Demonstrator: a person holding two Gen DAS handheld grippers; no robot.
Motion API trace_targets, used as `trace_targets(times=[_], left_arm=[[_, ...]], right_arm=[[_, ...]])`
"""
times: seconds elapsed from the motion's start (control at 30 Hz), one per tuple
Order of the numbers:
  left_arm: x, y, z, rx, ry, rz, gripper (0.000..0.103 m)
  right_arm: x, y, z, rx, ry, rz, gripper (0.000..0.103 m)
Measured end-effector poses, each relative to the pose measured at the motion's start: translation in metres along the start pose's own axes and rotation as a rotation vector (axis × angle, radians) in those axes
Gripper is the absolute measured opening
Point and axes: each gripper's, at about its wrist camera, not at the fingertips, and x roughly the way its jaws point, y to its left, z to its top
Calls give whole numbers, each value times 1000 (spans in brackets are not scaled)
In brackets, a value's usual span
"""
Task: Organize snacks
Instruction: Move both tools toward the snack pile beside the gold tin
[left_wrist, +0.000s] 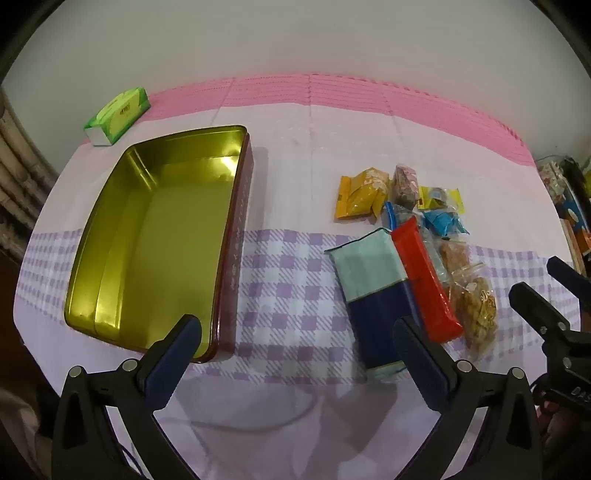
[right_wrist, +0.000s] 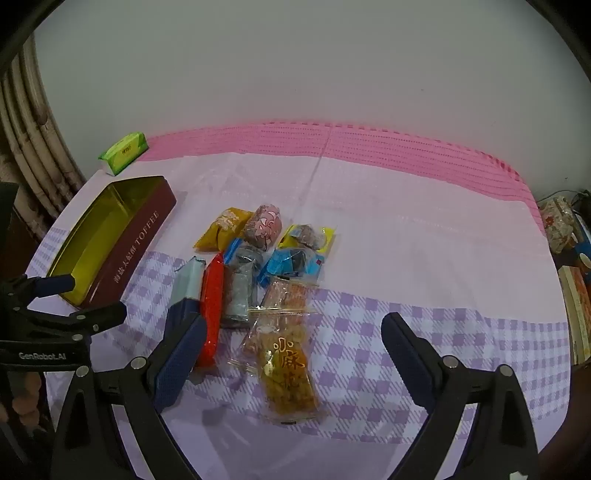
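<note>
An open maroon toffee tin (left_wrist: 236, 236) with a gold inside stands empty at the left, also in the right wrist view (right_wrist: 136, 251). A pile of wrapped snacks lies to its right: a blue and pale green pack (left_wrist: 373, 291), a red bar (left_wrist: 424, 280) (right_wrist: 211, 306), a clear bag of golden snack (left_wrist: 478, 306) (right_wrist: 288, 373), yellow packs (left_wrist: 360, 195) (right_wrist: 225, 229) and blue packs (right_wrist: 291, 267). My left gripper (left_wrist: 297, 341) is open and empty, low between tin and snacks. My right gripper (right_wrist: 293, 338) is open over the clear bag, not touching it.
A green tissue pack (left_wrist: 118, 114) (right_wrist: 123, 151) lies at the far left by the wall. The table wears a pink and lilac checked cloth (right_wrist: 406, 221). Clutter stands past the table's right edge (right_wrist: 561, 225). Each gripper shows in the other's view.
</note>
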Motion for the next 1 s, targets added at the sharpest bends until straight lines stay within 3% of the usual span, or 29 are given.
trace_targets(times=[0.47, 0.73, 1.0], left_arm=[[7, -1, -3, -7, 21, -19, 101], [12, -7, -8, 9, 42, -22, 95], [7, -9, -8, 21, 16, -16, 95]], right_arm=[[10, 0, -10, -38, 7, -6, 94], [13, -3, -11, -35, 13, -13, 94], [14, -3, -12, -26, 18, -3, 94]])
